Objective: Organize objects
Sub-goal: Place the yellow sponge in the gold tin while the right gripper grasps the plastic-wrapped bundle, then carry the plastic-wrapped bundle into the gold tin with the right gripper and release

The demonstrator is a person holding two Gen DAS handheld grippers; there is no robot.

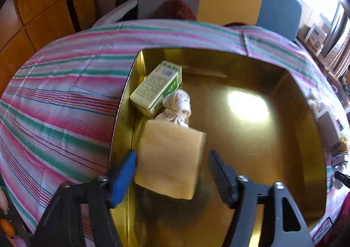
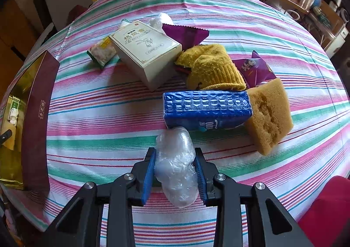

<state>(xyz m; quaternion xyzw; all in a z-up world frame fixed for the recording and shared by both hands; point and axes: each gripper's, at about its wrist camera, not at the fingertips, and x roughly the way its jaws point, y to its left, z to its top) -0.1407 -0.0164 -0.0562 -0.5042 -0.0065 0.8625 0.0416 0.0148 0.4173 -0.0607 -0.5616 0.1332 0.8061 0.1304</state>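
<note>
We count three items along the left wall of the gold-lined rectangular box (image 1: 301, 102): one green carton (image 1: 156, 86), one white figurine (image 1: 178, 105), one tan sponge block (image 1: 170, 159) between our left gripper's (image 1: 172, 172) spread, non-touching jaws. Our right gripper (image 2: 176, 170) pinches one clear plastic-wrapped bundle (image 2: 176, 166) near the striped tablecloth's (image 2: 98, 120) front edge.

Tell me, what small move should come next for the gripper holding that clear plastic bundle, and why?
Probably lift the plastic-wrapped bundle and carry it left toward the gold-lined box. The right gripper is shut on it above the striped cloth, while the left gripper stands open over the box, the yellow sponge between its jaws.
</note>
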